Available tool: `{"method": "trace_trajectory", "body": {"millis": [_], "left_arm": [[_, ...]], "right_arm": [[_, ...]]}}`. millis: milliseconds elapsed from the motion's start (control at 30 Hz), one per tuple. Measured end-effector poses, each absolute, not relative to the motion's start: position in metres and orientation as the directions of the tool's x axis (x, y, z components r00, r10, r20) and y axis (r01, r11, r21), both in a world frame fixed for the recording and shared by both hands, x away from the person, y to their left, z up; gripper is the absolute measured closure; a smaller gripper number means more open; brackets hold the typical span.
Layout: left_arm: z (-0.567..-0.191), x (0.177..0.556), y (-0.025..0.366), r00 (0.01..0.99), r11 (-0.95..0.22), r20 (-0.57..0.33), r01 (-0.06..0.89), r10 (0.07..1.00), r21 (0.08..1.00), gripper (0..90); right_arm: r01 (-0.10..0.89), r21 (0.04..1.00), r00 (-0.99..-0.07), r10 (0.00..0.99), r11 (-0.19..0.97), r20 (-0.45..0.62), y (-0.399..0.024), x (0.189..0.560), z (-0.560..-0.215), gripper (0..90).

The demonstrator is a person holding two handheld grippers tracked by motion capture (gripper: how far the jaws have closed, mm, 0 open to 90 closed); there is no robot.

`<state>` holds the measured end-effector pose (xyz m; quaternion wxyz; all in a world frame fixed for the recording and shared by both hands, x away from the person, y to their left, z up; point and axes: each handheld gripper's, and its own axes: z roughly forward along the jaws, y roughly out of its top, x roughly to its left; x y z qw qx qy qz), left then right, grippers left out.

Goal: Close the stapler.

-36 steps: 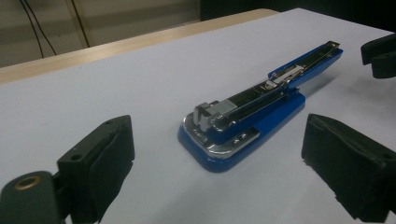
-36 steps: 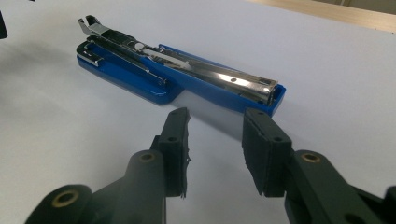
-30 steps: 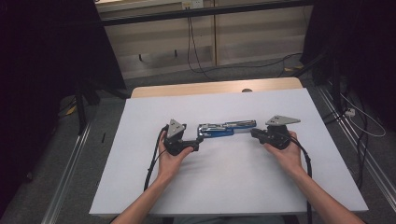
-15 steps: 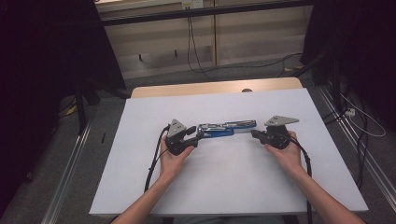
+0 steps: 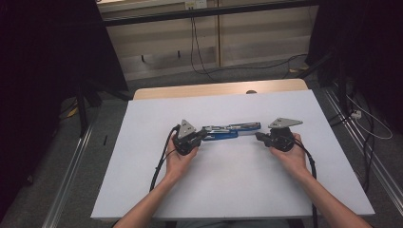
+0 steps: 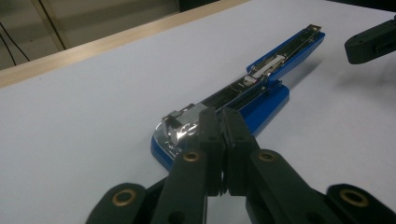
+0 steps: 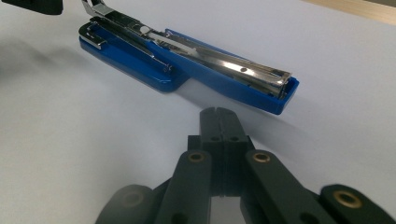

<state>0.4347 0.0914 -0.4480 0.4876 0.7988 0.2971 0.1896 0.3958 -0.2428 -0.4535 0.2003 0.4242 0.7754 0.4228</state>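
You've got loads of free room on that white table top (image 5: 228, 190); the whole near half in front of your forearms is bare, same for the wide strips out to the left and right edges, and the far strip up to the wooden edge (image 5: 218, 89) is open too. Past the table it's grey carpet (image 5: 157, 80) with a cable (image 5: 199, 52) trailing across it; dark curtains hang on both sides and a metal rail (image 5: 71, 190) runs along the floor at the left (so the edges drop straight off).

Both your forearms come in from the bottom of the high view and splay outward, hands resting low on the sheet, each gripper pointed inward at the other.

The blue stapler (image 5: 231, 130) lies flat on the table roughly at its middle, swung fully open into one long line, chrome staple channel facing up; it sits right between the two grippers.

Left gripper (image 6: 223, 140): its jaws have just been closing and now meet pad to pad with nothing between them, the tips just at the stapler's chrome end (touching or not, can't tell). Right gripper (image 7: 219, 122): jaws pressed together, empty, a short gap off the stapler's blue end.
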Motion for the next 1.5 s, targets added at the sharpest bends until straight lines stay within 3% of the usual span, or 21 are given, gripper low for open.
{"method": "trace_trajectory", "body": {"millis": [767, 1500], "left_arm": [[-0.459, 0.451, 0.088, 0.744, -0.406, -0.002, 0.367, 0.669, 0.837, 90.0], [-0.459, 0.451, 0.085, 0.752, -0.439, 0.042, 0.338, 0.658, 0.832, 90.0]], "right_arm": [[0.537, 0.79, -0.539, 0.84, 0.295, 0.053, -0.245, 0.404, -0.458, 90.0], [0.565, 0.759, -0.503, 0.865, 0.324, 0.005, -0.241, 0.417, -0.462, 90.0]]}}
